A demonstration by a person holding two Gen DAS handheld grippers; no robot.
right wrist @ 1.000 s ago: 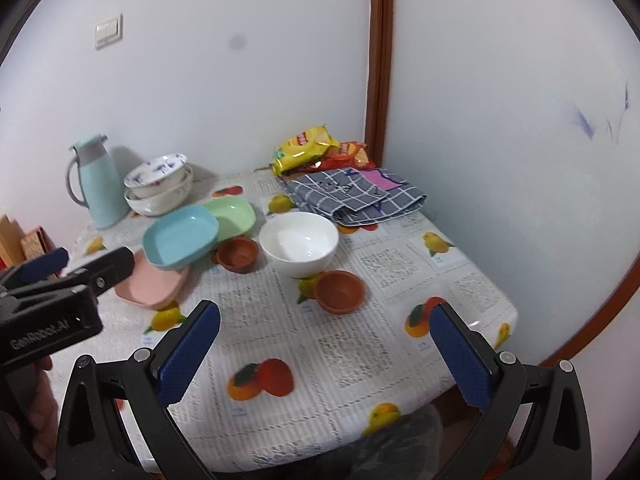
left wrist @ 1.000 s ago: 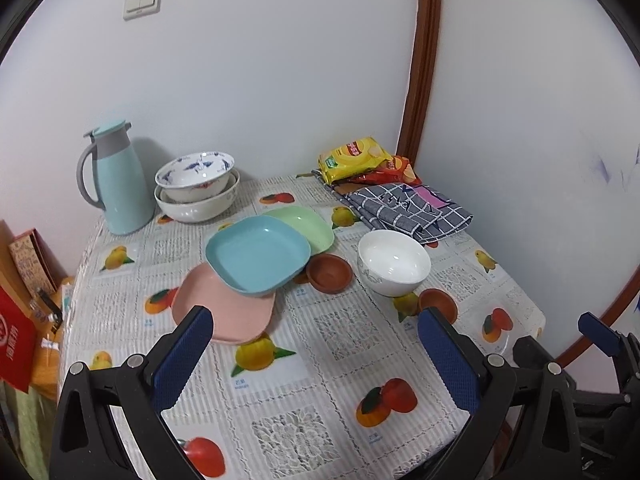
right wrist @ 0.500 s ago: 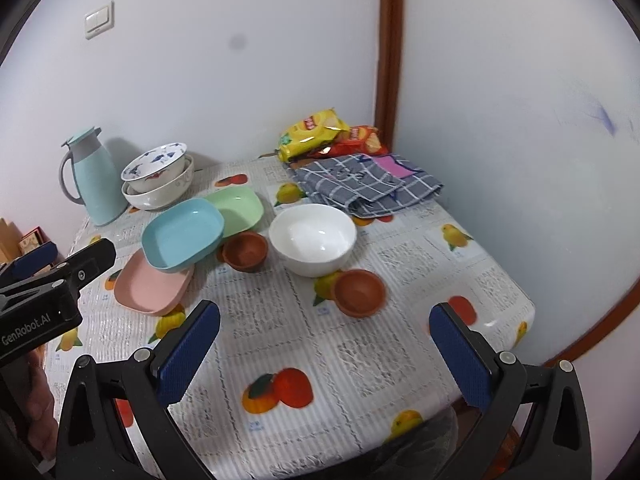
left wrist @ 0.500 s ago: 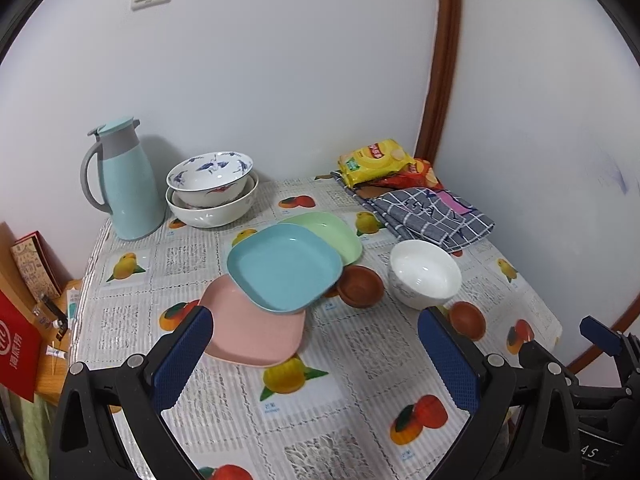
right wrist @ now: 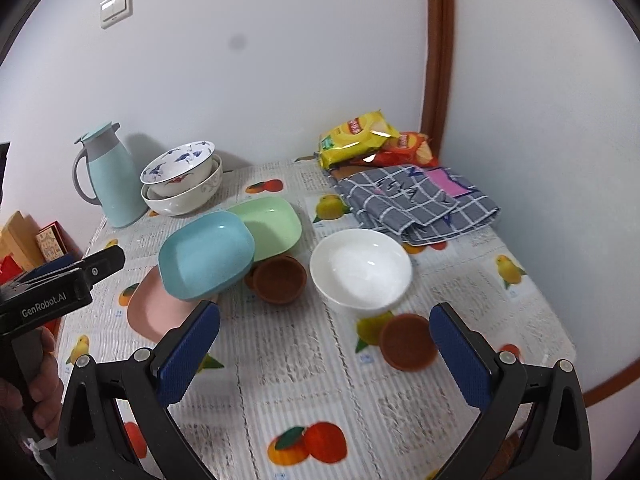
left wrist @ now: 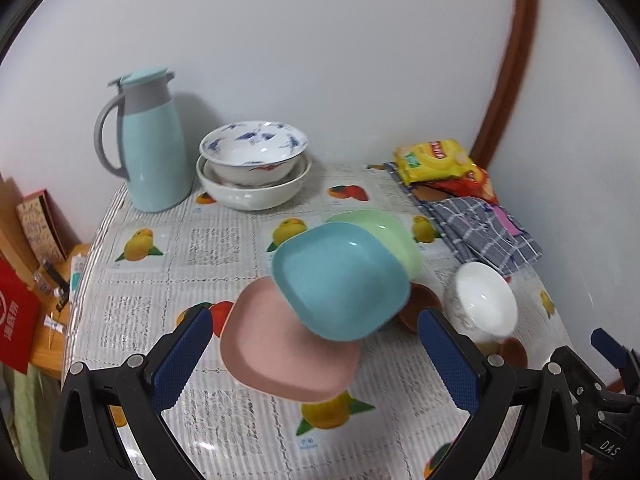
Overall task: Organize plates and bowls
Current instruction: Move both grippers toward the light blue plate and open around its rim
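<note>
Grippers, left gripper (left wrist: 314, 356) and right gripper (right wrist: 325, 354), hover with jaws spread, empty. Blue plate (right wrist: 206, 255) overlaps pink plate (left wrist: 286, 354) and green plate (right wrist: 270, 227); white bowl (right wrist: 361, 268) sits beside them on table (right wrist: 320, 400).

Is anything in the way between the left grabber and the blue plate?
Nothing visible is. The left gripper hangs open in front of the blue plate, which rests tilted on the pink plate. Only bare tablecloth lies under the gripper.
</note>
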